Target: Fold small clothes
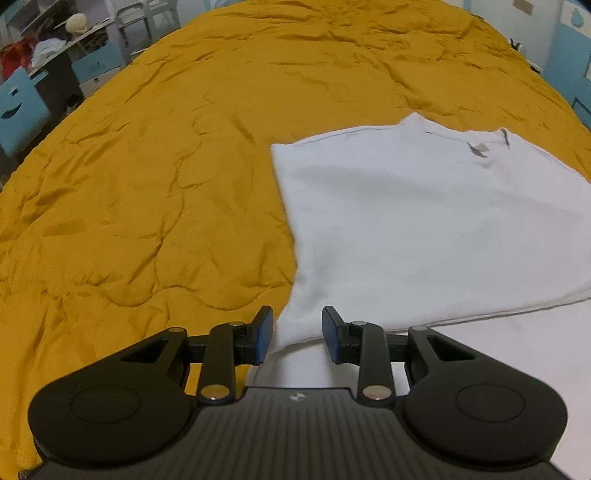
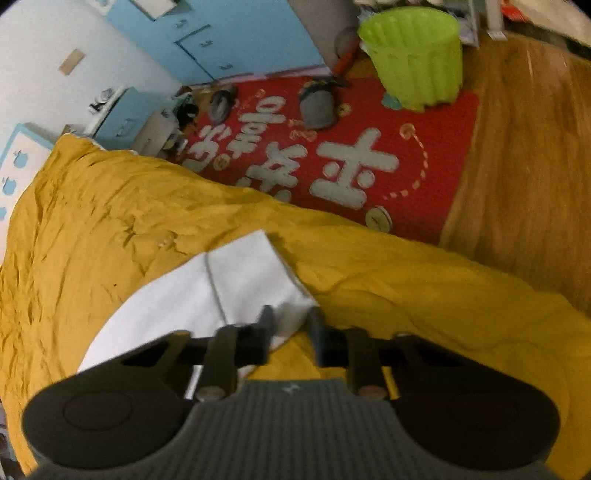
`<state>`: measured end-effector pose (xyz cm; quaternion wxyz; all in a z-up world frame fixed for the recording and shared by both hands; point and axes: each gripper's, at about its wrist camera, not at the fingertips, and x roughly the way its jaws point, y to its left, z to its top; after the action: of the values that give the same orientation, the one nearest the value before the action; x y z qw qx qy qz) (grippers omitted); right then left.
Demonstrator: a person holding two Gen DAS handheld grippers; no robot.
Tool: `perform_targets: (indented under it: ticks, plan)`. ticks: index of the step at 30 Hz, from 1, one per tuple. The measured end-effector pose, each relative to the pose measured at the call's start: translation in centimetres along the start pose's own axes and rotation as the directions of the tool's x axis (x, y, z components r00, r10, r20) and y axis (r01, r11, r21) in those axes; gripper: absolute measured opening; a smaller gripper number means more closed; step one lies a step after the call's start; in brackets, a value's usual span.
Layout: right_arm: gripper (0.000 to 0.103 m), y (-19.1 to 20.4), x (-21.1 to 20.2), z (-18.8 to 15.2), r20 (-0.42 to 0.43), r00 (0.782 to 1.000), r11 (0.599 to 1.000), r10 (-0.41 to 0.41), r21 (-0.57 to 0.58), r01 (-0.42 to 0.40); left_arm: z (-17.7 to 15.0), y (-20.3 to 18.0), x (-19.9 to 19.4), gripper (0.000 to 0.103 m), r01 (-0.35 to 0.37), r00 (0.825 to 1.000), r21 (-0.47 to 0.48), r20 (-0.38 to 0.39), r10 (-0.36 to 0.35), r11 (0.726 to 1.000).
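A white T-shirt (image 1: 424, 221) lies flat on the mustard quilt (image 1: 147, 166), its collar and label toward the far right. My left gripper (image 1: 298, 338) hovers over the shirt's near left corner. Its blue pads (image 1: 264, 338) stand apart with white cloth under the gap, not pinched. In the right wrist view the shirt's sleeve (image 2: 251, 273) points toward the bed's edge. My right gripper (image 2: 291, 332) is blurred at the sleeve's near corner. Its fingers show a gap, with the cloth's corner and some quilt (image 2: 406, 295) in it.
Past the bed's edge lie a red rug (image 2: 351, 147) with white lettering, grey slippers (image 2: 317, 105) and a green plastic bin (image 2: 417, 55) on wooden floor (image 2: 517, 166). Blue cabinets (image 2: 221, 33) line the wall. A cluttered desk (image 1: 55, 55) stands far left.
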<state>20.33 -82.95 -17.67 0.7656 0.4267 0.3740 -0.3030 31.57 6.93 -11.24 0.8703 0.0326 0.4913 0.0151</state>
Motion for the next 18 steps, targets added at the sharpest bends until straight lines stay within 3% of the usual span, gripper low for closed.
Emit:
perform_targets:
  ticks: [1, 7, 13, 18]
  plan:
    - [0.000, 0.8, -0.3, 0.0, 0.010, 1.000, 0.999, -0.016, -0.034, 0.017, 0.0, -0.1, -0.1, 0.037, 0.004, 1.000, 0.006, 0.005, -0.004, 1.000]
    - [0.000, 7.0, -4.6, -1.0, 0.107, 0.994, 0.966, -0.040, -0.249, 0.065, -0.1, 0.7, -1.2, 0.037, 0.034, 0.999, -0.006, 0.035, -0.033, 0.999]
    - [0.000, 16.3, -11.1, -4.1, 0.153, 0.985, 0.900, 0.084, -0.435, -0.009, -0.3, 1.9, -3.1, 0.037, 0.070, 0.995, 0.017, 0.064, -0.071, 0.997]
    - [0.000, 26.1, -17.1, -9.2, 0.139, 0.961, 0.810, 0.239, -0.574, -0.119, -0.2, 3.3, -5.0, 0.037, 0.127, 0.986, -0.002, 0.106, -0.126, 0.992]
